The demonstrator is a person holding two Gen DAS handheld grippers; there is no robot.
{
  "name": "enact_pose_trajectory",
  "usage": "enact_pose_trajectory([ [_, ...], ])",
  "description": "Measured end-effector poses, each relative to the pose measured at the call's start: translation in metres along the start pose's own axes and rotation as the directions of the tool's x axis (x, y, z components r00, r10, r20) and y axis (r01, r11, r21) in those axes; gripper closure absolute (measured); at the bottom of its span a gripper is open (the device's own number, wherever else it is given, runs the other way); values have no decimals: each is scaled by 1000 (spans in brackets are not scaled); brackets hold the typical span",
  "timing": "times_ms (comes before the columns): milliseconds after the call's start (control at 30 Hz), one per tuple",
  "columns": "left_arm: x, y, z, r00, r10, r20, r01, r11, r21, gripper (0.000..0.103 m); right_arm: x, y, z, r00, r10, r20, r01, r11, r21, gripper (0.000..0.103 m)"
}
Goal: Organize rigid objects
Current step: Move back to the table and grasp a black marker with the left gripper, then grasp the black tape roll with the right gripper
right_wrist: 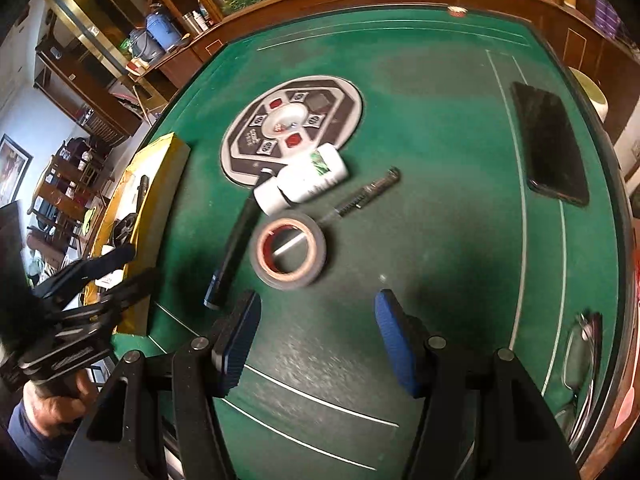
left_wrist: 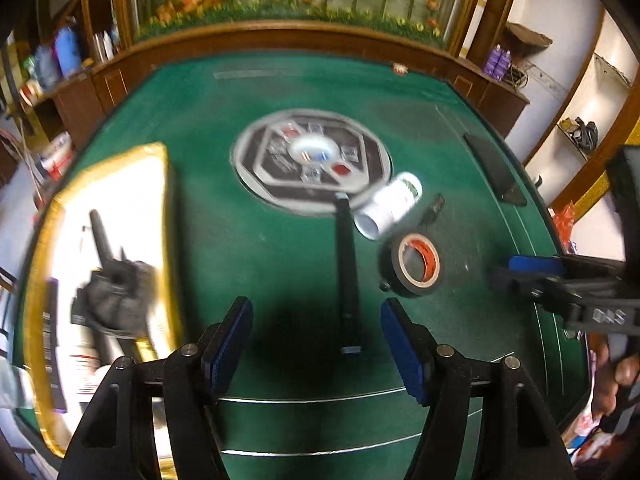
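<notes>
The left gripper [left_wrist: 316, 344] is held wide apart above the green table [left_wrist: 260, 264], nothing being gripped between its blue pads [left_wrist: 234, 344]. Just ahead of it, slightly right of centre, a long black bar [left_wrist: 347, 276] is laid pointing away from the jaws. To the right of that bar a roll of black tape [left_wrist: 412, 266] is seen flat on the felt, and just beyond it a white bottle [left_wrist: 390, 204] is lying on its side, its far end resting against the rim of the round centre panel [left_wrist: 312, 160]. A small dark pen-like piece [left_wrist: 434, 208] lies right of the bottle; it is too blurred to be named surely. To the left of the jaws a yellow-edged box [left_wrist: 156, 208] is placed, with dark items inside.

The right gripper [right_wrist: 318, 336] is likewise spread open and empty. The tape roll [right_wrist: 290, 254] is found just ahead of its left finger, the black bar [right_wrist: 236, 248] to the left of that, the bottle [right_wrist: 308, 182] farther on. A black phone [right_wrist: 550, 144] is laid far off to the right.
</notes>
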State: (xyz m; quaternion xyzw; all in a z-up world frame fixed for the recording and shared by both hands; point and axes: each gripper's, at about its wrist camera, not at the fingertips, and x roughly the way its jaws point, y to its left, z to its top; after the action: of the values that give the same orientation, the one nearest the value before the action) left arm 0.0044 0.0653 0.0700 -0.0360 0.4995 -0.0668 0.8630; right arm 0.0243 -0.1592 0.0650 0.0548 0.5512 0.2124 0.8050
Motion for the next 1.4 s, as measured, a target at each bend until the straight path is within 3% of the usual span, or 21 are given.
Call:
enact_pose_trajectory([
  [100, 19, -3, 5, 999, -28, -38, 27, 999, -23, 33, -4, -9, -6, 1000, -3, -2, 3, 1000, 9, 44],
  [367, 57, -10, 23, 997, -21, -80, 20, 1000, -14, 33, -12, -30, -18, 1000, -23, -4, 23, 999, 34, 44],
  [400, 61, -11, 25, 996, -24, -83, 23, 1000, -12, 37, -13, -32, -18, 1000, -25, -4, 25, 999, 34, 44],
  [433, 65, -11, 27, 996, -19, -87, 19, 1000, -9, 51, -13, -32, -18, 1000, -25, -4, 25, 999, 33, 44],
  [533, 73, -10, 30, 996, -6, -86, 5, 1000, -7, 77, -13, -32, -16, 1000, -26, -5, 27, 999, 26, 44],
  [633, 70, -5, 24, 996, 6, -85, -6, 1000, -8, 88, -11, -28, -12, 1000, -19, -6, 19, 1000, 8, 44],
  [967, 42, 2, -25, 996, -15, -86, 10, 998, -60, 88, 22, 17, 11, 1000, 6, -25, -9, 991, -135, 43],
  [1400, 38, 5, -31, 997, -5, -82, 0, 998, -58, 88, 72, 49, 31, 995, -61, -83, 38, 966, -256, 41],
])
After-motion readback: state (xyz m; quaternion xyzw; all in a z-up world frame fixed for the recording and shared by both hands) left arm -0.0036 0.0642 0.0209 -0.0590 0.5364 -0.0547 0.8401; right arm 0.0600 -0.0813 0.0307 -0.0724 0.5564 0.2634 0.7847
